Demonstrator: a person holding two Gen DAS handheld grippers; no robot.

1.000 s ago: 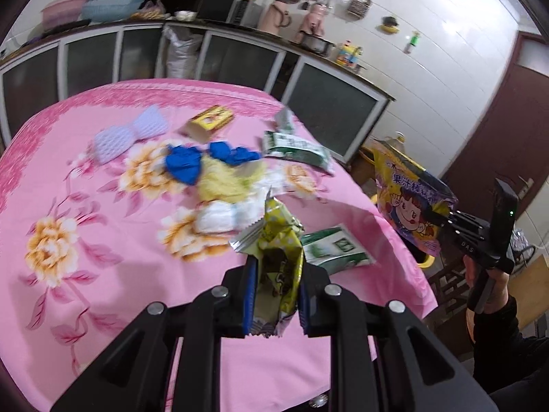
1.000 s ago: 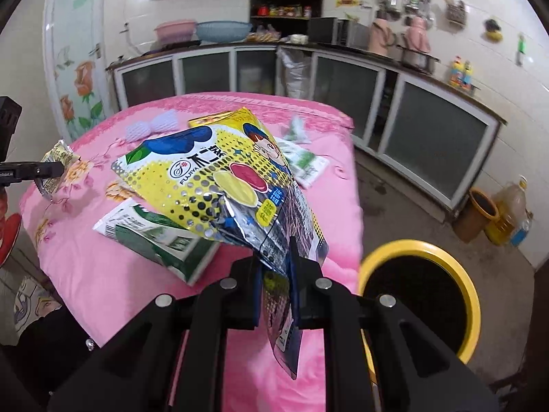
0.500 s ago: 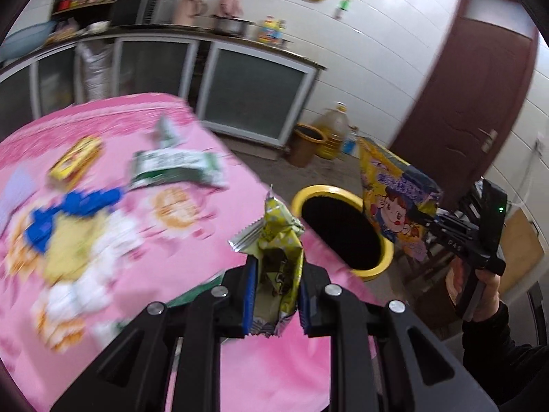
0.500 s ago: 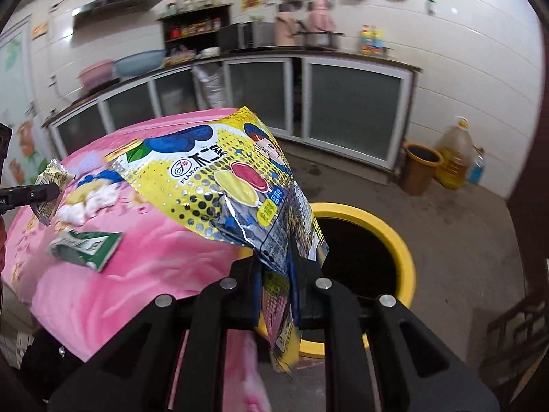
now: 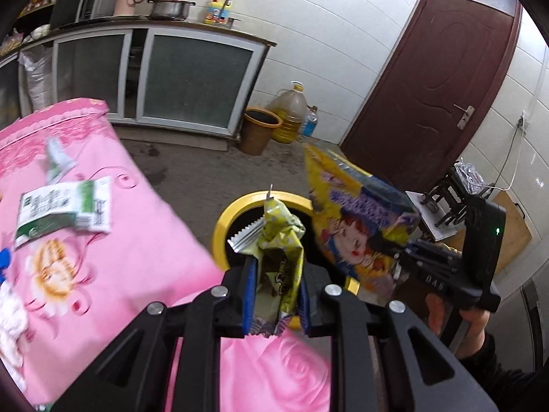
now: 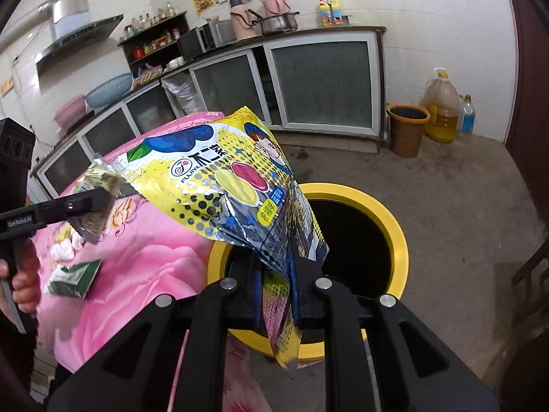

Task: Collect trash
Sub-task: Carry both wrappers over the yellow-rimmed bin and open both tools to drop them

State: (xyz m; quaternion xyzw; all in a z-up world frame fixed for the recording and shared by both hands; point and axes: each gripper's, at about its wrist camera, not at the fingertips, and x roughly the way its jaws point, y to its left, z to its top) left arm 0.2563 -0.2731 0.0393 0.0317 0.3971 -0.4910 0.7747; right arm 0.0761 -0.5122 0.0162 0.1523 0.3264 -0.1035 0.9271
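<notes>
My left gripper (image 5: 276, 304) is clenched on a small green wrapper (image 5: 279, 240) and my right gripper (image 6: 276, 292) on a big yellow bag (image 6: 219, 178), both held over the yellow-rimmed bin (image 6: 399, 240) just beside the pink table (image 5: 120, 240), where a green carton (image 5: 65, 209) lies.

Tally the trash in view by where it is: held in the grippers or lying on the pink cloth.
Held: 2, a small yellow-green wrapper and a large yellow snack bag.
On the pink cloth: 2, a green-white packet and a crumpled white-green wrapper.
Total: 4
</notes>
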